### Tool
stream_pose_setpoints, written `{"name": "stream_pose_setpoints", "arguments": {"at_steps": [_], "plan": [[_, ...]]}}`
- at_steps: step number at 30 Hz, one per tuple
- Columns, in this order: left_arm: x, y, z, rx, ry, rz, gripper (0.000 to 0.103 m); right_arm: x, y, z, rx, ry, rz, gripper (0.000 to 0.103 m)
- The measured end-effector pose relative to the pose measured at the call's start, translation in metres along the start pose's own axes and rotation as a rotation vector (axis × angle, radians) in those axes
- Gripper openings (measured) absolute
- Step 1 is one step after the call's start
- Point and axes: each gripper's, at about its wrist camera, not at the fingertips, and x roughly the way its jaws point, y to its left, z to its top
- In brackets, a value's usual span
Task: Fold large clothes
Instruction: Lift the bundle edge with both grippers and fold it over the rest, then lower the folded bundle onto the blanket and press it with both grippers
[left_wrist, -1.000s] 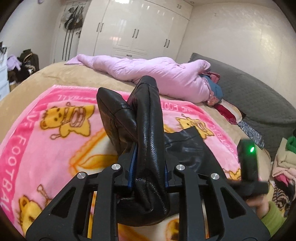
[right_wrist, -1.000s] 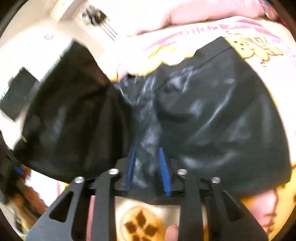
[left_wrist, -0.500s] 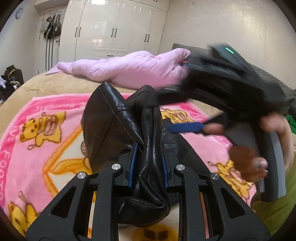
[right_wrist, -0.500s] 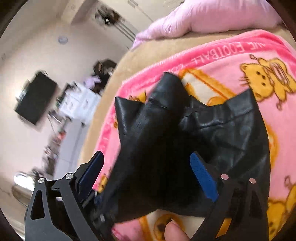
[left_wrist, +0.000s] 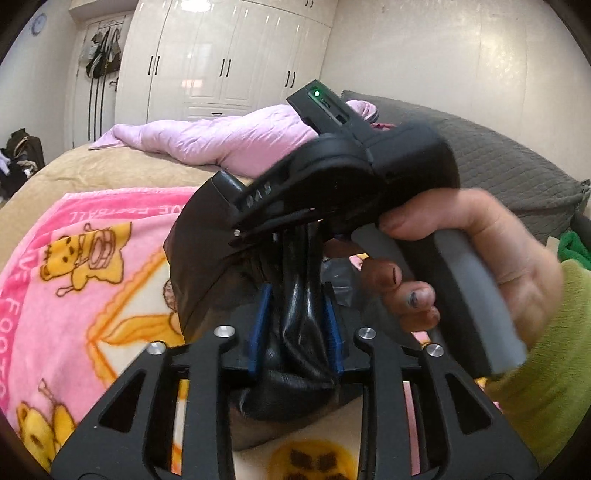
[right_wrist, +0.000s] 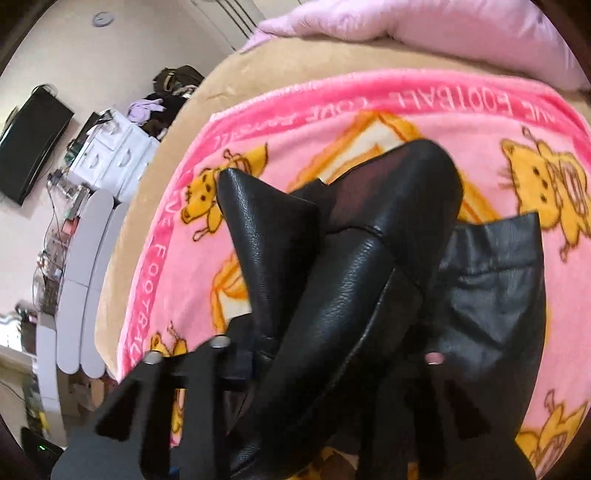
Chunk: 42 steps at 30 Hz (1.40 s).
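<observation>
Pink cartoon blanket (left_wrist: 74, 266) on tan bed (left_wrist: 85, 170), white wardrobe (left_wrist: 221, 55) behind

Counts: 1 black leather garment (left_wrist: 295, 295), bunched. 2 grippers: left gripper (left_wrist: 295, 325), right gripper (left_wrist: 243, 229). 1 hand (left_wrist: 491, 258) visible, on the right one. 1 pink cartoon blanket (left_wrist: 74, 258); bear prints on it, at least 3 in the right wrist view. 1 pink padded jacket (left_wrist: 221, 144). 1 wall clock (right_wrist: 101, 18). 1 wall TV (right_wrist: 29, 144). 1 white wardrobe (left_wrist: 221, 55).
</observation>
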Motion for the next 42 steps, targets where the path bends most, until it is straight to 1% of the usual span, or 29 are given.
{"name": "stream_pose_setpoints", "arguments": {"at_steps": [1, 2, 3, 4, 5, 6, 7, 8, 9, 11, 12, 13, 14, 17, 20, 23, 25, 26, 27, 29, 30, 32, 36, 37, 38, 39, 40, 41, 42], "plan": [[-0.006, -0.001, 0.0, -0.001, -0.003, -0.012, 0.024, -0.003, 0.001, -0.002, -0.022, -0.023, -0.002, 0.02], [-0.016, -0.001, -0.001, 0.0, -0.01, -0.029, 0.028, -0.006, -0.002, -0.002, -0.031, -0.036, 0.002, 0.018], [-0.023, 0.0, -0.002, -0.001, -0.015, -0.04, 0.036, -0.008, -0.007, -0.001, -0.039, -0.047, 0.008, 0.018], [-0.036, 0.001, -0.004, -0.006, -0.033, -0.051, 0.041, -0.015, -0.011, -0.003, -0.045, -0.062, 0.023, 0.017], [-0.047, 0.004, -0.006, -0.014, -0.056, -0.056, 0.05, -0.022, -0.018, -0.003, -0.047, -0.075, 0.042, 0.017], [-0.056, 0.008, -0.007, -0.024, -0.076, -0.055, 0.055, -0.027, -0.023, -0.002, -0.049, -0.085, 0.057, 0.017], [-0.059, 0.012, -0.007, -0.035, -0.082, -0.056, 0.057, -0.034, -0.028, -0.003, -0.056, -0.096, 0.071, 0.017], [-0.059, 0.017, -0.007, -0.047, -0.083, -0.058, 0.064, -0.043, -0.033, -0.006, -0.077, -0.113, 0.076, 0.017], [-0.056, 0.021, -0.006, -0.059, -0.08, -0.054, 0.067, -0.047, -0.036, -0.007, -0.088, -0.122, 0.071, 0.016], [-0.049, 0.031, -0.004, -0.1, -0.072, -0.007, 0.061, -0.054, -0.052, -0.01, -0.083, -0.141, 0.052, 0.015], [-0.046, 0.038, -0.003, -0.145, -0.073, -0.049, 0.061, -0.056, -0.066, -0.01, -0.046, -0.144, 0.065, 0.015], [-0.042, 0.043, -0.003, -0.179, -0.064, -0.069, 0.061, -0.057, -0.079, -0.01, -0.018, -0.143, 0.083, 0.015], [-0.036, 0.045, -0.002, -0.192, -0.049, -0.069, 0.061, -0.058, -0.095, -0.011, 0.002, -0.145, 0.096, 0.015], [-0.006, 0.04, 0.0, -0.145, 0.007, -0.028, 0.061, -0.056, -0.126, -0.016, 0.043, -0.149, 0.126, 0.015], [0.036, 0.045, -0.005, -0.165, 0.105, -0.017, 0.061, -0.056, -0.156, -0.023, 0.07, -0.164, 0.156, 0.015], [0.075, 0.043, -0.01, -0.161, 0.169, -0.008, 0.061, -0.057, -0.183, -0.031, 0.096, -0.203, 0.177, 0.018], [0.093, 0.032, -0.019, -0.156, 0.213, -0.042, 0.061, -0.054, -0.198, -0.035, 0.122, -0.213, 0.159, 0.026], [0.098, 0.027, -0.022, -0.149, 0.221, -0.051, 0.061, -0.051, -0.206, -0.037, 0.14, -0.204, 0.114, 0.039], [0.103, 0.018, -0.025, -0.126, 0.232, -0.053, 0.061, -0.047, -0.213, -0.04, 0.167, -0.175, 0.093, 0.043], [0.106, 0.008, -0.031, -0.1, 0.239, -0.052, 0.061, -0.037, -0.229, -0.046, 0.254, -0.1, 0.126, 0.053], [0.107, 0.004, -0.033, -0.094, 0.242, -0.057, 0.061, -0.038, -0.232, -0.048, 0.266, -0.097, 0.133, 0.056], [0.107, 0.001, -0.034, -0.078, 0.237, -0.063, 0.061, -0.043, -0.233, -0.052, 0.259, -0.108, 0.128, 0.057], [0.105, -0.005, -0.034, -0.043, 0.229, -0.042, 0.061, -0.049, -0.226, -0.052, 0.271, -0.129, 0.078, 0.062], [0.102, -0.006, -0.032, -0.032, 0.223, -0.029, 0.061, -0.049, -0.223, -0.051, 0.275, -0.137, 0.076, 0.062], [0.101, -0.007, -0.032, -0.025, 0.22, -0.019, 0.061, -0.05, -0.219, -0.049, 0.272, -0.156, 0.083, 0.058], [0.098, -0.007, -0.031, -0.017, 0.21, -0.006, 0.061, -0.052, -0.216, -0.045, 0.253, -0.18, 0.094, 0.046], [0.097, -0.008, -0.029, -0.012, 0.203, 0.004, 0.061, -0.053, -0.21, -0.041, 0.218, -0.207, 0.111, 0.042], [0.095, -0.009, -0.028, -0.005, 0.197, 0.02, 0.061, -0.054, -0.204, -0.039, 0.179, -0.253, 0.14, 0.039], [0.094, -0.008, -0.028, -0.003, 0.196, 0.028, 0.061, -0.05, -0.203, -0.038, 0.165, -0.279, 0.156, 0.039]]}}
